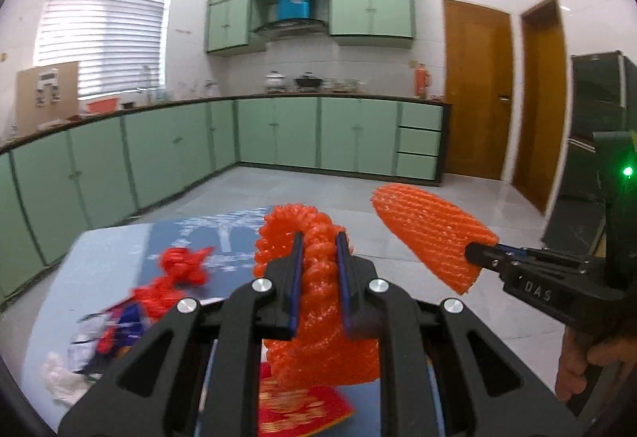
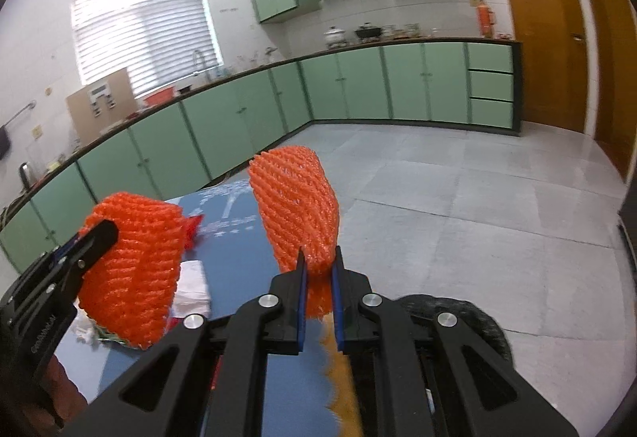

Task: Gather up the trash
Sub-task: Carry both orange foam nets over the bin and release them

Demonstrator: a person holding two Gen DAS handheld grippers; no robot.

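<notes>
Above the blue table (image 1: pixel 103 258), the left gripper (image 1: pixel 318 270) pinches a crumpled foam net (image 1: pixel 314 301); rightward, the right gripper (image 2: pixel 318 274) clamps a flat net (image 2: pixel 296 206) by its end. Both look light, soft and springy, so bunched edges grip best.

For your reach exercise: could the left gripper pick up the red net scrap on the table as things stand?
Probably not yet. The left gripper is shut on an orange foam net, so its jaws are full, though nothing blocks the way to the red scrap.
</notes>
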